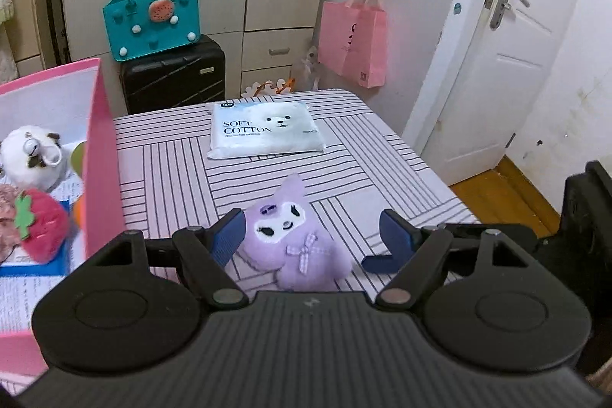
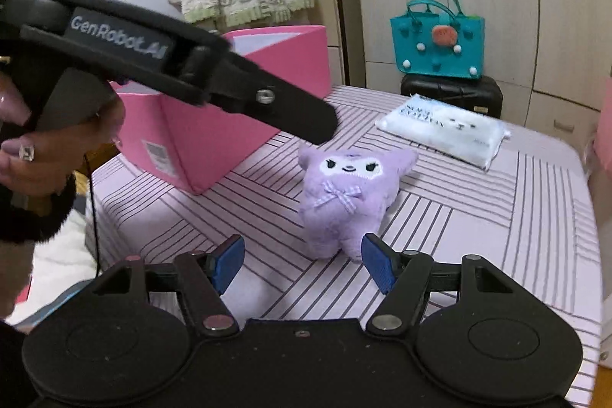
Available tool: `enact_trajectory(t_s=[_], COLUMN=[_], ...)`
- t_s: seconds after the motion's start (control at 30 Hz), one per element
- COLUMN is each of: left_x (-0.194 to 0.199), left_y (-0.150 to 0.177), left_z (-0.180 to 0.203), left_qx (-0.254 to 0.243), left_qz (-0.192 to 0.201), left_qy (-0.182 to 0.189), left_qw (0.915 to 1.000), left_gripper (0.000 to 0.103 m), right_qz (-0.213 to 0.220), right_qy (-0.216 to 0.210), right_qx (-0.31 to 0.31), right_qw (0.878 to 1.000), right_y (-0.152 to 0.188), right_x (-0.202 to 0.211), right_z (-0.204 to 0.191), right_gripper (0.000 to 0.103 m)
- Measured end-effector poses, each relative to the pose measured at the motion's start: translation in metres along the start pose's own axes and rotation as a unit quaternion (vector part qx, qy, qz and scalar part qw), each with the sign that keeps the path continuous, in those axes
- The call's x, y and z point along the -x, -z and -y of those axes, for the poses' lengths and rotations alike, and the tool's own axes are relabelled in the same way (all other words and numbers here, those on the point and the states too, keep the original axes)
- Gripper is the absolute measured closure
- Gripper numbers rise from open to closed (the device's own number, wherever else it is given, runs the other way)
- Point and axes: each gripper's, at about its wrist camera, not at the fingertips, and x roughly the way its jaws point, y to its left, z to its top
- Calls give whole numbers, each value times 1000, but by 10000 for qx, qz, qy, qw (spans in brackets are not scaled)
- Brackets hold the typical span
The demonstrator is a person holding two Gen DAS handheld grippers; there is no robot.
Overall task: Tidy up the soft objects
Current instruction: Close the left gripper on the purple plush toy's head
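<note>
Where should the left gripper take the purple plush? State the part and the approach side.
Probably the plump lower body of the purple plush, below its checked bow. Come from above and the near edge, as the left gripper already does, open, one finger at each flank. The plush stands upright; its ear is narrow and floppy, a poorer hold.

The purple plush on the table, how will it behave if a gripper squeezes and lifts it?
The purple plush looks fluffy and stuffed, so it probably compresses under the pads and is light. Its fuzzy fabric likely grips rather than slips. Standing on a narrow base, it may topple if nudged.
</note>
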Motion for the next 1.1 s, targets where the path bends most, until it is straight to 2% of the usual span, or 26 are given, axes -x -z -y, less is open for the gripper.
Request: enact_trajectory(t_s=[0.13,0.23,0.43,0.53,0.63,0.7,0.77,0.83,0.97,1.1], left_x=[-30,-48,-69,-77,-86,-90,-89,-86,-77,-68], left_y=[1,1,-10,-16,-16,-15,-12,-9,1,6], left_z=[0,-6,-20,-27,-27,-32,-36,-38,-43,-45], left_qx=[-169,-49,221,473,481,655,805,902,1335,1624], left_qz=[-200,-305,-304,-270,-308,-434,-482,-461,-429,-502], left_qy=[-291,-329,-493,-566,-701,-748,-671,-663,-624,-413], left_qw=[9992,9990,9981,9969,9959,9941,9933,9926,9881,9846], left_gripper=[32,37,39,39,39,40,44,52,53,53], right_qz=[94,124,205,228,260,235,194,198,197,47], right_qy=[166,401,808,831,850,874,855,792,711,859], right_qx=[186,442,607,521,372,269,119,-9,-178,-236], right_qw=[9996,9981,9947,9949,9954,9955,9961,9967,9971,9960], right_y=[6,8,4,1,-1,-2,-2,-1,0,-2], right_x=[-12,-20,-28,-31,-32,-32,-31,-28,-20,-19], right_z=[-7,-17,-20,-13,-5,3,12,20,31,38], right_gripper=[31,31,30,29,30,45,54,55,59,58])
